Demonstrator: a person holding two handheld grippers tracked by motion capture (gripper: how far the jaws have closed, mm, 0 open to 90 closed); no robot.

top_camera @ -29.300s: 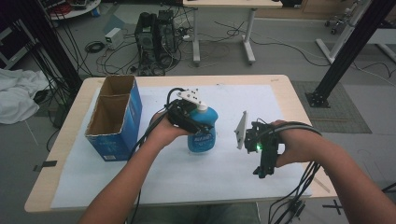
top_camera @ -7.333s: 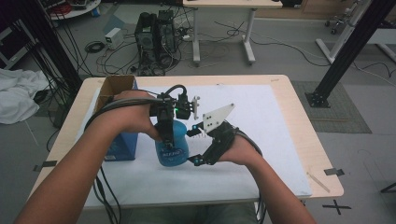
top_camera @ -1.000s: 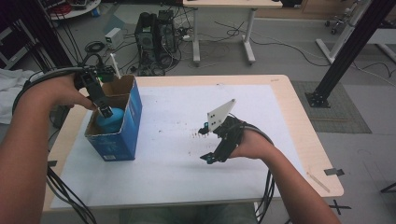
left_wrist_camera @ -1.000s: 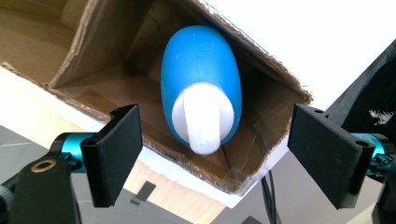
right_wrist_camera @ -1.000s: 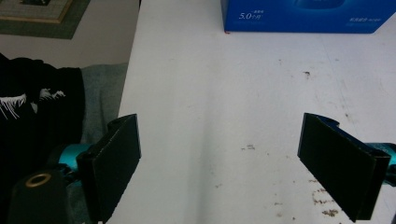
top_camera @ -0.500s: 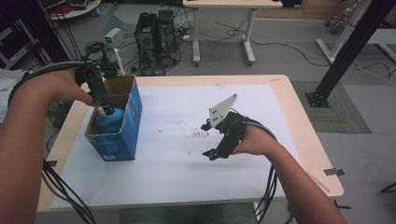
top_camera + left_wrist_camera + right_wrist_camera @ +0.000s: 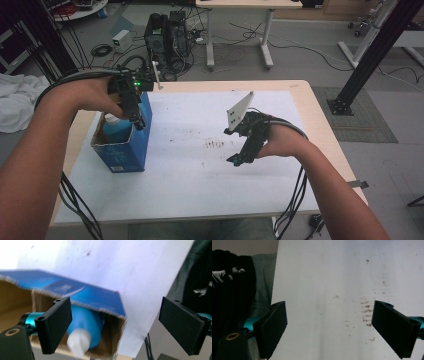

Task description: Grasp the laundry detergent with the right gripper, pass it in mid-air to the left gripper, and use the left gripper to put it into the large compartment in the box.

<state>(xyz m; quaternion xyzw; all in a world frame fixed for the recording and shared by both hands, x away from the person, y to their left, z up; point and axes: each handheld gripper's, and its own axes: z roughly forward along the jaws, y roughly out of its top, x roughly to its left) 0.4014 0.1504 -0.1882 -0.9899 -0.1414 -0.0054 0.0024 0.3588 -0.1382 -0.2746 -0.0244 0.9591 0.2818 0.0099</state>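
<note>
While the blue bottle (image 7: 116, 131) stands inside the open blue cardboard box (image 7: 122, 150) at the left of the surface (image 7: 190, 165), the left claw (image 7: 138, 121) hangs over the box's rim, its jaws just having opened wide with nothing between them. Well apart, the right claw (image 7: 239, 159) hovers wide and empty above the stained white sheet (image 7: 332, 290).
</note>
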